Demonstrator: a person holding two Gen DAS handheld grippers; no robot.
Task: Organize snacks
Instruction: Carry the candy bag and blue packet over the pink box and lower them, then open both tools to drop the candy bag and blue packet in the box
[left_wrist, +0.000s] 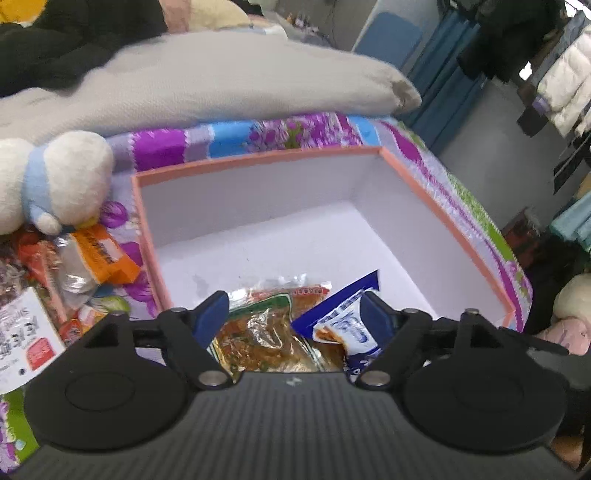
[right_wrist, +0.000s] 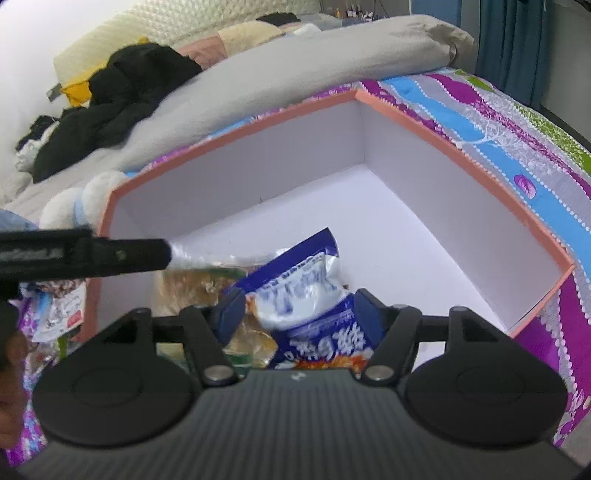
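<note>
A pink-rimmed box (left_wrist: 258, 157) with white inside walls sits on the bed; its rim (right_wrist: 229, 138) also shows in the right wrist view. A clear packet of orange-brown snack (left_wrist: 266, 332) lies in its near corner between the spread fingers of my left gripper (left_wrist: 292, 314), and the pads do not press on it. Beside it a blue and white packet (right_wrist: 306, 288) stands tilted between the fingers of my right gripper (right_wrist: 299, 312), with small gaps on both sides. That blue packet (left_wrist: 347, 325) leans against the left gripper's right finger. The left gripper's finger (right_wrist: 110, 254) crosses the right wrist view.
Loose snack packets (left_wrist: 74, 273) are piled left of the box beside a white and blue plush toy (left_wrist: 55, 177). A grey pillow (left_wrist: 221, 81) lies behind the box on the floral sheet (left_wrist: 461, 192). Black clothes (right_wrist: 122, 96) lie further back. The box's far half holds nothing.
</note>
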